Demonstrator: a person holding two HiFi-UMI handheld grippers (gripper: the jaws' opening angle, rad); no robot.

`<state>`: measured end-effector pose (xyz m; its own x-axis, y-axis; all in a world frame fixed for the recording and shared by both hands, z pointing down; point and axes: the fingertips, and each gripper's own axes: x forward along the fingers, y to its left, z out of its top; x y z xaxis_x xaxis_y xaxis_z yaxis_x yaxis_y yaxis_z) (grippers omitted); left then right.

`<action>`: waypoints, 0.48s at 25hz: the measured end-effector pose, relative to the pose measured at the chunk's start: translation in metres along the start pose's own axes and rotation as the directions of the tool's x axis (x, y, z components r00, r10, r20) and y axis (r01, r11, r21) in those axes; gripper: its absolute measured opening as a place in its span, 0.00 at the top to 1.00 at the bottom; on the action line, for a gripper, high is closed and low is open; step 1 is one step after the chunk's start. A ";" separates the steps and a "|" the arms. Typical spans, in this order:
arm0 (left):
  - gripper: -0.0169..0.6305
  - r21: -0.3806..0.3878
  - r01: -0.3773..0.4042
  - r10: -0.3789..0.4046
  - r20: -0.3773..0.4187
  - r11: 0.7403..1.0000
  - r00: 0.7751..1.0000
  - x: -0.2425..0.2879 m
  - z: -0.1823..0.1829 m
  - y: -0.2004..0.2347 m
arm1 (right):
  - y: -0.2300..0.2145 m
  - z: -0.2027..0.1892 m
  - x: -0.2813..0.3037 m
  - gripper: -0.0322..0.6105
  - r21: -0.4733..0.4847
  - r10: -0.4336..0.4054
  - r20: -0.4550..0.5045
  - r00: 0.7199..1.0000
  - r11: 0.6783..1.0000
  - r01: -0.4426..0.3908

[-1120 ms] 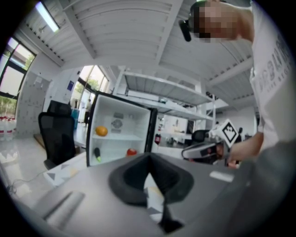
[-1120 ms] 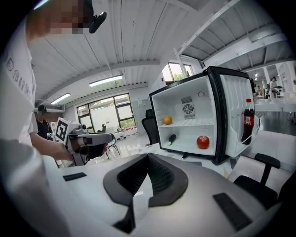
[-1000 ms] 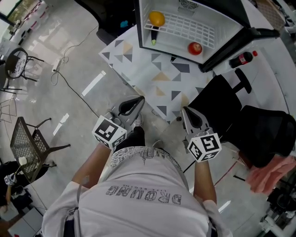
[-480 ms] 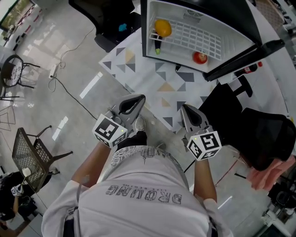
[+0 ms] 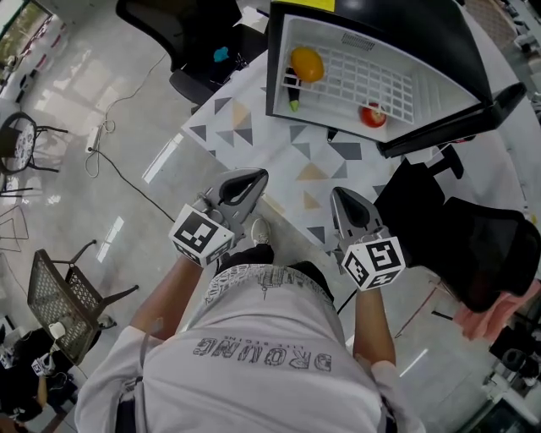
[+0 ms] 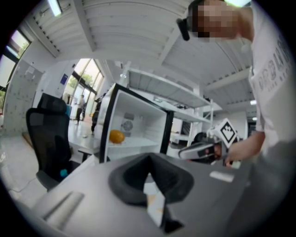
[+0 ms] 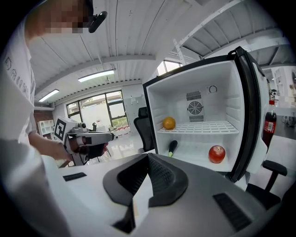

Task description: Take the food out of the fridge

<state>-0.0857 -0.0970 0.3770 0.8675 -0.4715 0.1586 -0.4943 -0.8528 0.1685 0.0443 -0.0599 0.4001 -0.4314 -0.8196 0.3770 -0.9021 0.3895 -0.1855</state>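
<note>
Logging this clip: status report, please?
Left gripper and right gripper shut, empty, short of fridge. Orange, apple, dark vegetable inside. Door open, nothing blocking.

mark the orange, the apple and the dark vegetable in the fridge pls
orange [image 7: 169,123], right gripper view, centre of the fruit
apple [image 7: 216,154], right gripper view, centre of its red skin
dark vegetable [image 7: 171,147], right gripper view, mid-length

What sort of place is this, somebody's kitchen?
Probably an office or lab workspace, not a home kitchen: the open mini fridge stands on a table, with a black office chair beside it and large windows along one wall.
</note>
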 end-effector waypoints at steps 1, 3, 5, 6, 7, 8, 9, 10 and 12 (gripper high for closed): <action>0.97 0.001 0.003 -0.003 0.000 1.000 1.000 0.001 0.001 0.004 | 0.000 0.002 0.005 0.95 0.000 -0.002 0.001 1.000 1.000 0.002; 0.97 0.003 0.008 -0.008 -0.001 1.000 1.000 0.002 0.002 0.010 | 0.000 0.005 0.013 0.95 -0.002 -0.005 0.003 1.000 1.000 0.005; 0.97 0.002 0.010 -0.010 -0.003 1.000 1.000 0.004 0.002 0.016 | -0.002 0.008 0.022 0.95 -0.002 -0.010 0.004 1.000 1.000 0.010; 0.97 0.000 0.011 -0.011 -0.003 1.000 1.000 0.005 0.002 0.019 | -0.003 0.009 0.027 0.95 -0.001 -0.014 0.005 1.000 1.000 0.014; 0.97 -0.002 0.010 -0.010 -0.004 1.000 1.000 0.006 0.001 0.022 | -0.005 0.011 0.032 0.95 0.000 -0.017 0.007 1.000 1.000 0.017; 0.97 -0.004 0.009 -0.009 -0.005 1.000 1.000 0.007 0.000 0.025 | -0.007 0.012 0.036 0.95 0.000 -0.020 0.010 1.000 1.000 0.020; 0.97 -0.006 0.008 -0.008 -0.007 1.000 1.000 0.008 -0.001 0.027 | -0.010 0.013 0.041 0.95 -0.001 -0.023 0.013 1.000 1.000 0.023; 0.97 -0.008 0.005 -0.005 -0.010 1.000 1.000 0.009 -0.002 0.030 | -0.013 0.015 0.045 0.95 -0.001 -0.025 0.016 1.000 1.000 0.025; 0.97 -0.014 -0.003 0.003 -0.016 1.000 1.000 0.010 -0.005 0.034 | -0.018 0.018 0.054 0.95 0.001 -0.028 0.021 0.999 1.000 0.028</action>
<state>-0.0944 -0.1299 0.3895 0.8651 -0.4702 0.1746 -0.4976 -0.8482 0.1816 0.0375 -0.1185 0.4076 -0.4059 -0.8387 0.3630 -0.9138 0.3663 -0.1755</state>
